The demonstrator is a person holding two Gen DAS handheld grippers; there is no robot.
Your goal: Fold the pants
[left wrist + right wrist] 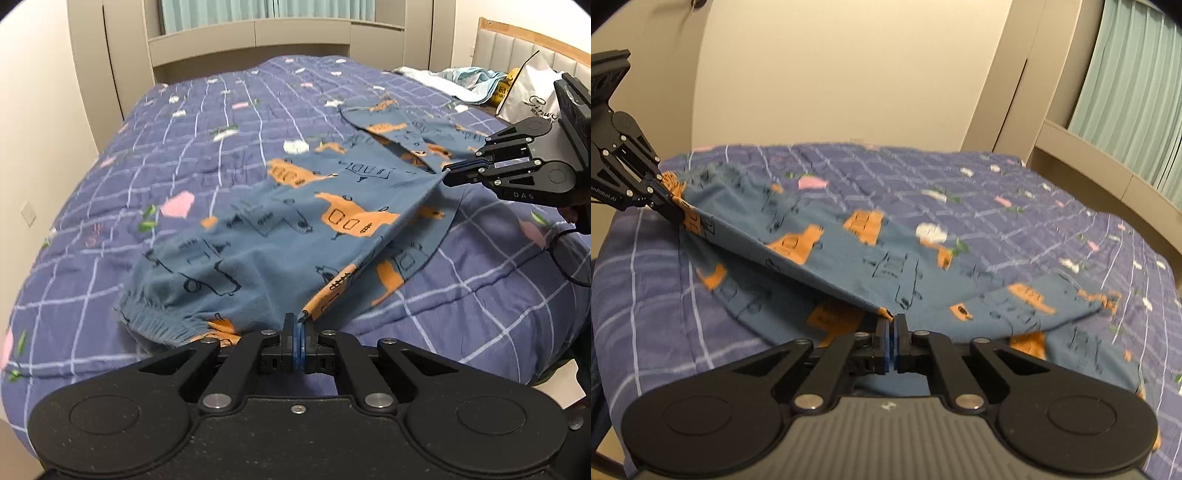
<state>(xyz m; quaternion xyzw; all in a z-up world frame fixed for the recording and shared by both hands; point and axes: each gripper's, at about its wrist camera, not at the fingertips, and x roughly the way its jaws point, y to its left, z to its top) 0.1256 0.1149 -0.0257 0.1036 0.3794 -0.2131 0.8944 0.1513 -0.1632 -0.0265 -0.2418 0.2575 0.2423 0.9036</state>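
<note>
left wrist: white bag (532,92) beyond pants (295,229)

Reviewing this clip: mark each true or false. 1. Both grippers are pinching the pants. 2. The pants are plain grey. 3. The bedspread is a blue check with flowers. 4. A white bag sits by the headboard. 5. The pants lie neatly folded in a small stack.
1. True: the left gripper and right gripper are each shut on an edge of the pants.
2. False: they are blue with orange and black prints.
3. True, the bedspread.
4. True: the white bag is by the headboard.
5. False: they are stretched between the grippers, one layer lifted.
</note>
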